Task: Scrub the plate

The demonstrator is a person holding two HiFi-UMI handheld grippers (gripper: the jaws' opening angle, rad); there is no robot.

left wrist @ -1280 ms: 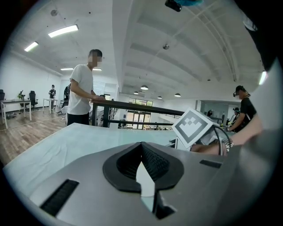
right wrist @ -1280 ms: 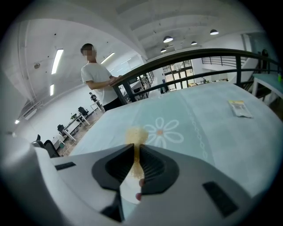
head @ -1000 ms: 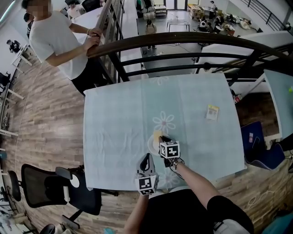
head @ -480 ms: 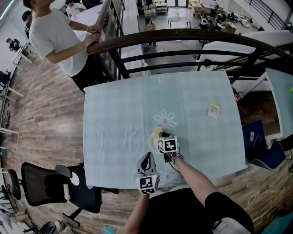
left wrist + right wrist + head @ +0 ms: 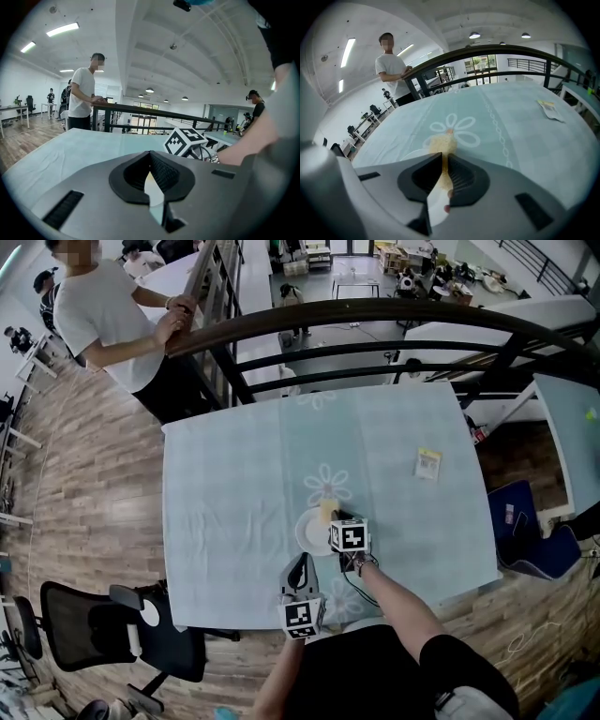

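Centre frame, on tabletop (image 5: 234, 502): my right tongs (image 5: 334, 519) clamp yellow sponge (image 5: 325, 511) upon white plate (image 5: 307, 532); my left tongs (image 5: 300, 566), clenched empty, below.

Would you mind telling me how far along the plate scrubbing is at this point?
Done: the right gripper is shut on the yellow sponge. In hand: the sponge is at the far rim of the white plate. The left gripper is shut, empty, off the plate. Left: I cannot tell whether the plate is clean.

One plate (image 5: 302, 532), one sponge (image 5: 325, 510) — two grippers (left (image 5: 300, 563), right (image 5: 335, 519))
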